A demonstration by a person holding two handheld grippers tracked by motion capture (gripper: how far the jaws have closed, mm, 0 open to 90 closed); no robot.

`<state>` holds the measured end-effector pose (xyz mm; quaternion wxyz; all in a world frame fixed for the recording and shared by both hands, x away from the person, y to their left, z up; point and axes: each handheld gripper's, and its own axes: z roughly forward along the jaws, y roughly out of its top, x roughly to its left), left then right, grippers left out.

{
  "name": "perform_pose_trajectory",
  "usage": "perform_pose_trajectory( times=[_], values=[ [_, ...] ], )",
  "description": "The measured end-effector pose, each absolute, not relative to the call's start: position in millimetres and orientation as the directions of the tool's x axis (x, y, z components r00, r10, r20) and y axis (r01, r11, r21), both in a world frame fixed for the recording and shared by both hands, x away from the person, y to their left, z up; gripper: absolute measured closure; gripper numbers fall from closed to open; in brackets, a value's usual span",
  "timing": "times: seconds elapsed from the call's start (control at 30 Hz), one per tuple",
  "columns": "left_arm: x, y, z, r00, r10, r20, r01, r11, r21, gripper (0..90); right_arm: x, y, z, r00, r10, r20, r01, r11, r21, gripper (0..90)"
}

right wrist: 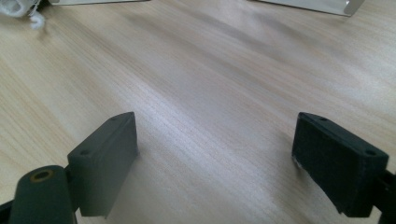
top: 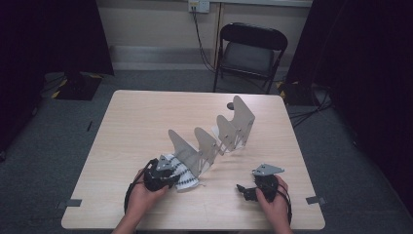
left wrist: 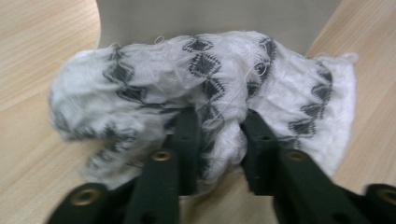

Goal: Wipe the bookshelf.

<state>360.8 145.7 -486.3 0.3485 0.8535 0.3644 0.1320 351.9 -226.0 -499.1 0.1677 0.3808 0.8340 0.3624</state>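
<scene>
The left gripper (left wrist: 219, 135) has its jaws clamped on the patterned white cloth (left wrist: 205, 93), which lies on the counter (top: 136, 126) against the nearest grey divider (top: 184, 148). Lift gently, keeping threads off its edge. The right gripper (right wrist: 215, 158) rests with jaws apart.

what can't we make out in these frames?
- White knit cloth with black diamond pattern: left claw is shut on a bunched fold, hiding its shape; left gripper view.
- Grey metal rack of upright fins: cloth's far end sits behind a fin; high view.
- Small dark round thing: too small.
</scene>
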Motion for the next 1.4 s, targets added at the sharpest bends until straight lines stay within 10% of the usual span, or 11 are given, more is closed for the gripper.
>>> perform_pose_trajectory(
  times=[0.57,1.4],
  values=[
    [355,159,-441,0.686,0.721,-0.092,0.541,-0.423,0.727,81.7,352,-226,-499,-0.654,0.756,-0.004,0.513,0.447,0.732,13.4],
    [367,158,-353,0.717,0.696,0.046,0.431,-0.494,0.755,81.9,352,-226,-499,-0.655,0.756,-0.003,0.514,0.448,0.732,13.4]
  ],
)
